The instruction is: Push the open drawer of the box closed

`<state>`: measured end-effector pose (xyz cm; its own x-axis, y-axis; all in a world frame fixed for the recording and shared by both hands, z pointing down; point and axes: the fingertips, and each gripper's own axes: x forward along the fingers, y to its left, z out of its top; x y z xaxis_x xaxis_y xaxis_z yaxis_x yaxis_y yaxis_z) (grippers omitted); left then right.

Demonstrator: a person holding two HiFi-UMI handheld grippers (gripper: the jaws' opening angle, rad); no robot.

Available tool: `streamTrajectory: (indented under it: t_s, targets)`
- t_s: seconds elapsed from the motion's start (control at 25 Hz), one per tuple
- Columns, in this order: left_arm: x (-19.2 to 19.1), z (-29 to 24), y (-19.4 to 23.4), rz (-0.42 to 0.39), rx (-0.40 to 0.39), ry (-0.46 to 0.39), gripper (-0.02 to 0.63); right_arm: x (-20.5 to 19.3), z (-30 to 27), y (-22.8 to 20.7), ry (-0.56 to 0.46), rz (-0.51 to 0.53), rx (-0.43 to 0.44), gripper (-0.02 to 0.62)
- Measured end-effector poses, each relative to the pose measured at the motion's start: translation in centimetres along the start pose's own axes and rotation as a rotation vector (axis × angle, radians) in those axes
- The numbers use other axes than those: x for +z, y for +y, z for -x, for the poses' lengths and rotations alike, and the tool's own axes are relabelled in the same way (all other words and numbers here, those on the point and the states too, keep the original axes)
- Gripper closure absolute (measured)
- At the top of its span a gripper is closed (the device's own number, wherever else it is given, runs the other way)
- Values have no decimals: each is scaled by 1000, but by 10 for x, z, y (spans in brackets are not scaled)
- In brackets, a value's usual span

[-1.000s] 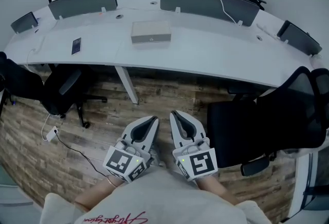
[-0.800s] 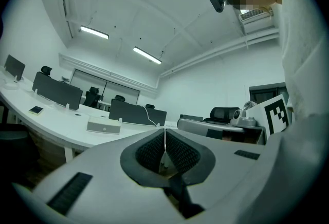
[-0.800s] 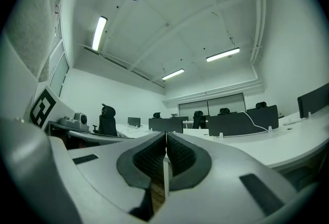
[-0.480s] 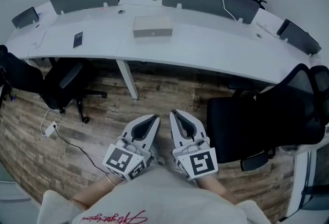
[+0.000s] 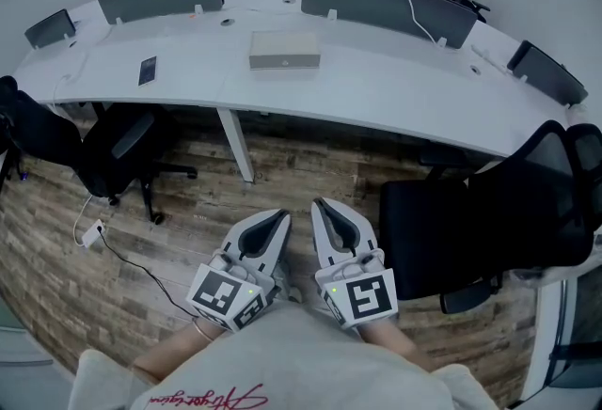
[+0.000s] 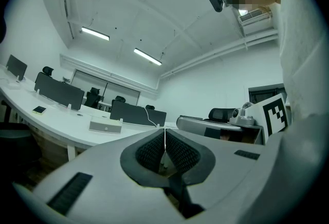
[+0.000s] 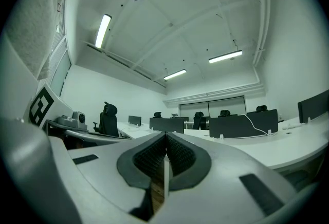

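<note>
Box point(image 5: 284, 51) at 12 o'clock on desk point(image 5: 395, 93) has only drifted slightly in frame. Left gripper point(image 5: 278, 218) and right gripper point(image 5: 322, 209) remain at 6 o'clock, jaws closed, empty. Drawer state indiscernible.

box point(image 5: 284, 50): it is showing too small, near the back edge of the desk point(image 5: 376, 88), so I am not making out whether its drawer is standing open.
dark flat item point(image 5: 148, 70): lying toward the desk's left end; I am failing to identify it.
office chair point(image 5: 442, 229): the view's right edge is cutting it off.
</note>
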<state>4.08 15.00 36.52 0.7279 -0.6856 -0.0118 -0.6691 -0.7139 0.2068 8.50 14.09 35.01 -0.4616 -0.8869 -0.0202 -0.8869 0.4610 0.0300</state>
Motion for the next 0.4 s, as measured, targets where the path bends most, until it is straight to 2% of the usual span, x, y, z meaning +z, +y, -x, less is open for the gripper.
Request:
streamTrajectory:
  t_s: [0.16, 0.4]
  targets:
    - [1, 3, 4, 18, 24, -1, 588, -2, -3, 1, 12, -3, 8, 577]
    - [1, 3, 11, 1, 20, -22, 588, -6, -9, 2, 15, -10, 13, 577]
